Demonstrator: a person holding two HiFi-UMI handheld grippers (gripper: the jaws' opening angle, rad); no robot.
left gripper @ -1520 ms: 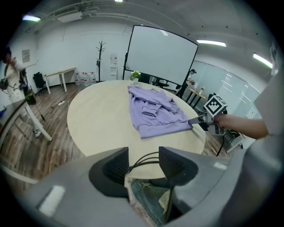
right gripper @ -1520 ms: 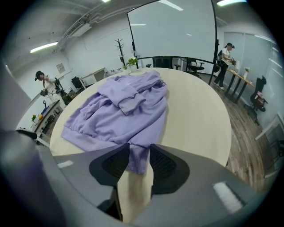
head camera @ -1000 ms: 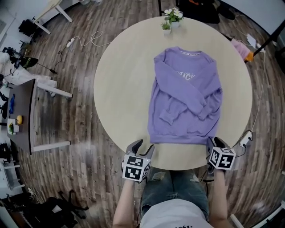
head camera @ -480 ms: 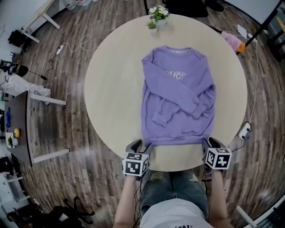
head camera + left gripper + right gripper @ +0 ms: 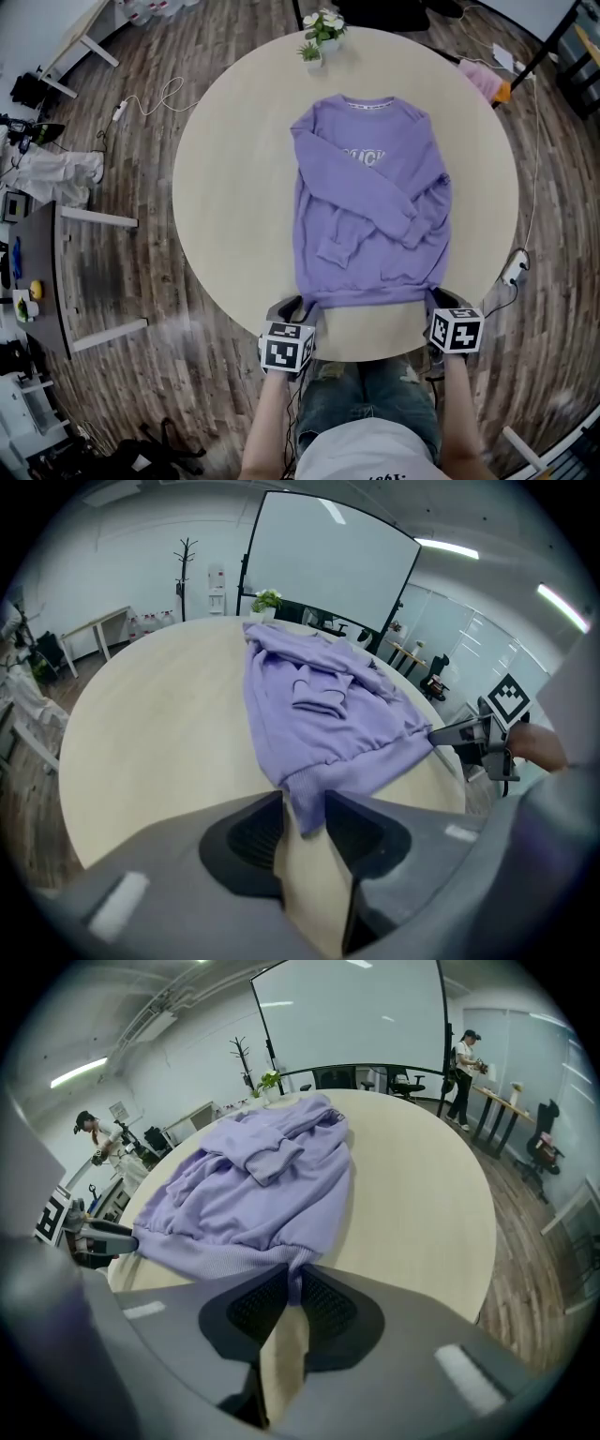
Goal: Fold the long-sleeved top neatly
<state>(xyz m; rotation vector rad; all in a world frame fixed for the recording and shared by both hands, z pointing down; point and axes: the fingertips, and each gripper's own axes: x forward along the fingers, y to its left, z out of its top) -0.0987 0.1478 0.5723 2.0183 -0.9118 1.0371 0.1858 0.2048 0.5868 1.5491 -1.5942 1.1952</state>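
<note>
A purple long-sleeved top (image 5: 366,216) lies flat on the round beige table (image 5: 234,187), sleeves folded across its front and hem toward me. My left gripper (image 5: 300,306) is at the hem's left corner. In the left gripper view that corner (image 5: 305,803) lies between the jaws of the left gripper (image 5: 304,810), which stand apart and do not pinch it. My right gripper (image 5: 439,298) is at the hem's right corner. Its jaws have just been closing, and in the right gripper view the right gripper (image 5: 292,1283) pinches the ribbed hem (image 5: 281,1260).
A small potted plant (image 5: 319,33) stands at the table's far edge, beyond the collar. A pink cloth (image 5: 483,80) lies at the far right rim. A power strip (image 5: 512,272) and cables lie on the wooden floor. Desks stand at the left.
Both grippers have come up to the hem's near corners. The right jaws have closed on the right corner. The left gripper has sunk over the left corner.
</note>
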